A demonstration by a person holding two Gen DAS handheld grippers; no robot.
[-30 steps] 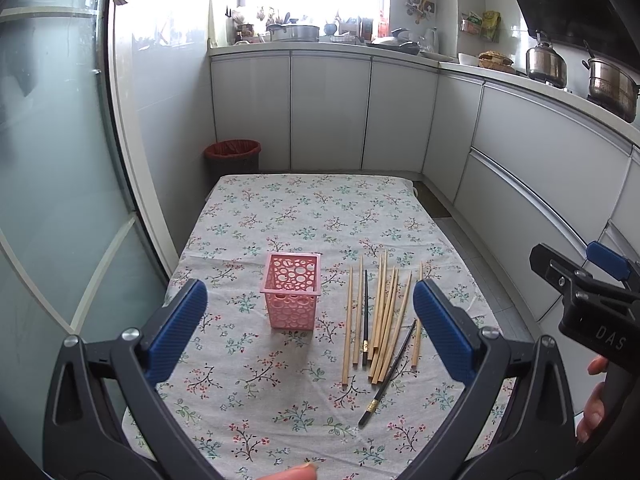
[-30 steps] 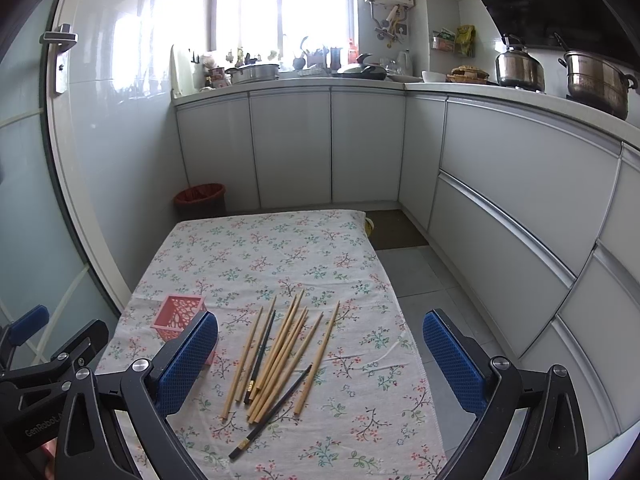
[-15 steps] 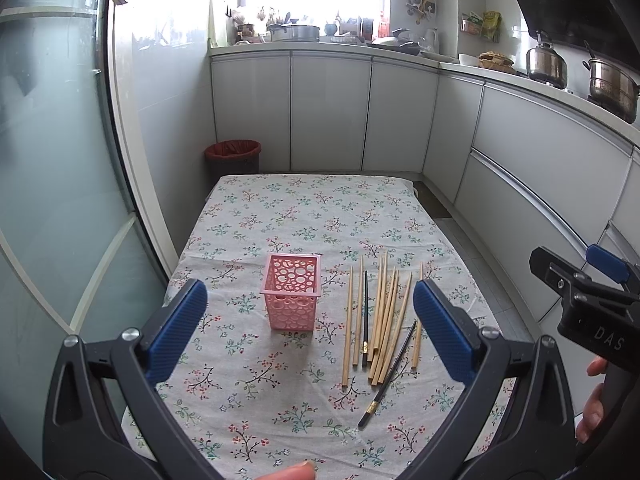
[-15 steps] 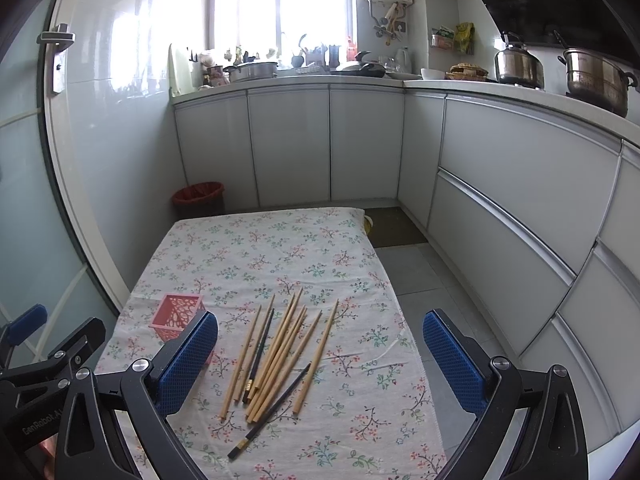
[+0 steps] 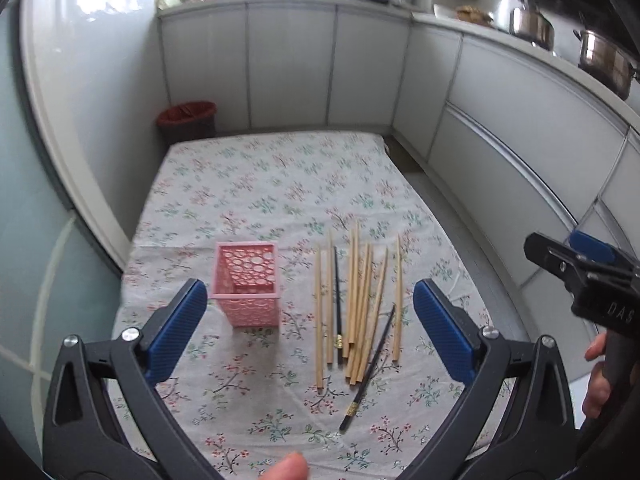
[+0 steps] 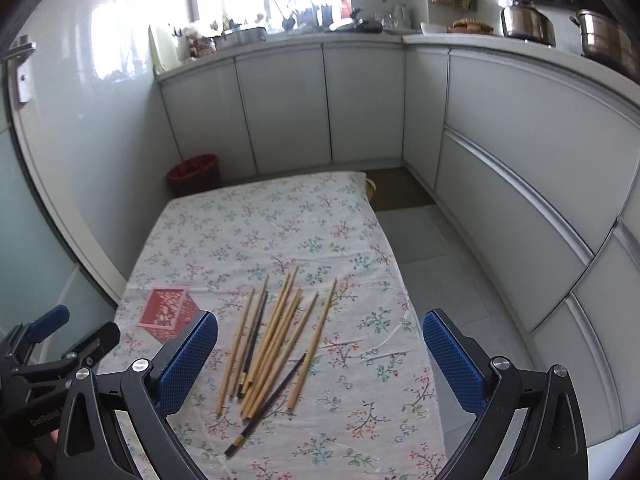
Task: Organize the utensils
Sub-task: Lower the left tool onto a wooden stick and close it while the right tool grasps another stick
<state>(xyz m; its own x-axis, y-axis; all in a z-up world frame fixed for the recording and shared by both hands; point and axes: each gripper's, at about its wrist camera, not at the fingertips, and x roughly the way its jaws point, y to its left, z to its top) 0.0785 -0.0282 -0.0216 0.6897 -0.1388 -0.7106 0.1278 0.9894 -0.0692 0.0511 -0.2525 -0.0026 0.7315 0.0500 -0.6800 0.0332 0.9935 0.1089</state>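
A: What is seen on the table (image 5: 224, 184)?

B: A floral cloth is spread over it; a pink basket (image 5: 247, 283) with round holes in its walls is stood upright on the cloth, its top open; no chopstick is seen inside it; just to its right a loose bunch of wooden chopsticks (image 5: 362, 304) is laid flat, roughly parallel, pointing away from the camera; two dark chopsticks (image 5: 368, 364) with gold bands are mixed among them, one straight within the bunch, one slanted across its near end.

A: And how are the grippers held?

B: The left gripper (image 5: 310, 332) is held above the near edge of the table, its blue-padded jaws spread wide; nothing is held between them; the basket and the chopsticks are framed in the gap; the right gripper (image 6: 320, 358) is likewise spread wide and empty, above the near end of the bunch; in the left wrist view it is seen at the right edge, gripped by a hand (image 5: 598, 376); whether anything is touched by either pad cannot be told, though both appear clear of the cloth.

A: What is seen around the table?

B: White cupboards (image 6: 288, 108) are run along the far and right walls; two steel pots (image 6: 528, 20) are stood on the counter at the right; a red bin (image 6: 195, 170) is placed on the floor beyond the far left corner; a fingertip (image 5: 286, 468) is glimpsed at the bottom of the left wrist view.
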